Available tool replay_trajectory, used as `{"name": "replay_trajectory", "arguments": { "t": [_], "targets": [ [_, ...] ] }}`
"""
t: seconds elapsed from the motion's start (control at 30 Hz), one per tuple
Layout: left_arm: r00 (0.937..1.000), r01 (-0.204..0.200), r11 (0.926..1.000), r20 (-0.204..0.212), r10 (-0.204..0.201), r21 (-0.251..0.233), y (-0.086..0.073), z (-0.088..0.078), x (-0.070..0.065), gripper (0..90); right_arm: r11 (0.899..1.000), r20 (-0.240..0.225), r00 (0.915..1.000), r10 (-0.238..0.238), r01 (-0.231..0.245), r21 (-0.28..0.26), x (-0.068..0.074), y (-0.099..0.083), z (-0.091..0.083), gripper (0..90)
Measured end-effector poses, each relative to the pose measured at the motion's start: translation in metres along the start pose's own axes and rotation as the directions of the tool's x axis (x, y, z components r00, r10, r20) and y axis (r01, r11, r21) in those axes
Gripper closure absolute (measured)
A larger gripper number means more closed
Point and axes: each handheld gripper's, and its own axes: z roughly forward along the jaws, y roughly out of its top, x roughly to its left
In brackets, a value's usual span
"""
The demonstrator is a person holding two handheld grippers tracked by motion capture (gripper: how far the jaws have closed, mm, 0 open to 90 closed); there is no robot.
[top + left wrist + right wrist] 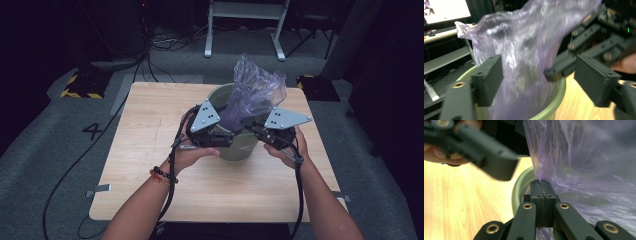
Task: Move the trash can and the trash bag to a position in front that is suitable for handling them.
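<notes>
At the far middle of the counter (150,150) stands a green bin (240,147), and a purple bag (257,87) rises out of it, billowing up above the rim and leaning toward the right; it looks as though the bag is being fitted as a liner, so it sits partly inside the bin while its loose upper part is still bunched in the air. The right tool (540,185) has its jaws pressed flat together with a fold of the bag's film pinched between them just above the rim, which probably serves to anchor that side so the plastic does not slide down into the bin while the other side is worked. The left tool (539,80) stands with its jaws wide apart, one pad on each side of the bag, and nothing is gripped; the film hangs loosely in the gap without the pads pressing on it. That spread stance suggests it is placed to take a fresh hold, likely on a slack part of the mouth that could then be drawn out toward the near rim. In the high view both hands sit close together at the near edge of the bin, each tool angled inward toward the bag, which keeps the mouth stretched between them rather than collapsed.
</notes>
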Motion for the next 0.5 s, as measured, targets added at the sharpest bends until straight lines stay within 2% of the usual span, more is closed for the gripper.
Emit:
{"name": "replay_trajectory", "arguments": {
  "t": [0.1,0.2,0.23,0.4,0.5],
  "targets": [
    [0.9999,-0.006,0.9999,-0.016,0.006,-0.013,0.005,0.0,-0.001,37.4,1.0,0.003,1.0,-0.006,0.006,0.002,0.005,-0.004,0.002,90.0],
    [0.9999,-0.013,0.9999,-0.007,0.013,-0.01,0.007,0.001,0.001,52.6,1.0,0.001,1.0,0.0,0.0,0.0,0.007,-0.007,0.004,90.0],
    [0.9997,-0.021,0.9998,0.013,0.021,-0.006,0.007,0.001,0.002,57.0,1.0,0.002,1.0,0.0,0.0,-0.002,0.008,-0.008,0.004,90.0],
    [0.9977,-0.055,0.9985,0.04,0.055,0.004,0.007,0.0,0.003,80.7,1.0,0.003,1.0,-0.007,0.007,-0.008,0.013,-0.009,0.003,89.1],
    [0.9961,-0.072,0.9974,0.051,0.072,0.005,0.006,-0.002,0.003,89.0,1.0,0.009,0.9999,-0.009,0.009,-0.014,0.015,-0.009,0.001,86.3]
  ]
}}
